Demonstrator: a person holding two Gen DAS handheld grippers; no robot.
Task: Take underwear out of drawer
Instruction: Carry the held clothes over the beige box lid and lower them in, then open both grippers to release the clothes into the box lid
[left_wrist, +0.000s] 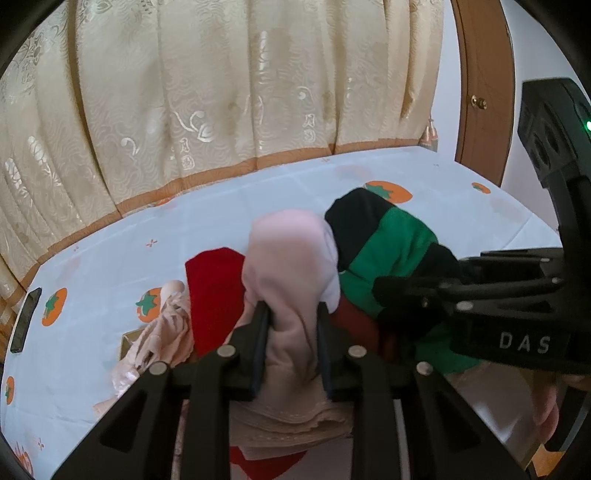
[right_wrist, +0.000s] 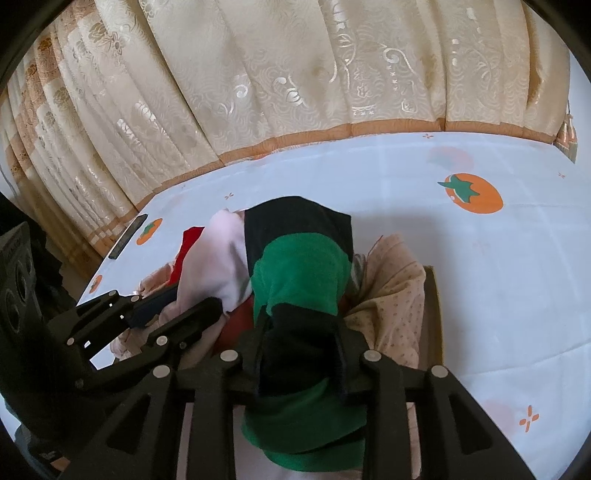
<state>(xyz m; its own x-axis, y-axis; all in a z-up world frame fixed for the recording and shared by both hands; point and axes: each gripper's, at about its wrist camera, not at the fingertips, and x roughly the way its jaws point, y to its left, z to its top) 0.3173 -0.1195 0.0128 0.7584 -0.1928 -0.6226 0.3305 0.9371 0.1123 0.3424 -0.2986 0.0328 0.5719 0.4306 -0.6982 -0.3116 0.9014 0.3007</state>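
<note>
— Fingers first: what does the left gripper (left_wrist: 292, 314) have?

— Pink underwear (left_wrist: 291, 266). The jaws are narrow and both pads press on the bunched cloth, which rises in a hump past the fingertips and hangs down behind them.

— And the right gripper (right_wrist: 301, 325)?

— Closed on green-and-black underwear (right_wrist: 299, 280). That piece also bulges out beyond the tips, with a green fold drooping under the fingers.

— How do the two stand to each other?

— Side by side, the held pieces touching. From the left wrist view the right gripper's fingers come in from the right of the left one's.

— What lies around them?

— Red cloth (left_wrist: 216, 291) just left of the left fingers, and beige cloth (left_wrist: 166, 332) further left. A dotted cream piece (right_wrist: 397, 295) sits right of the right fingers, against a brown box wall (right_wrist: 434, 314).

— Under all that?

— A pale sheet (right_wrist: 443, 258) printed with orange fruit; a curtain (right_wrist: 295, 74) hangs beyond the tips.
</note>
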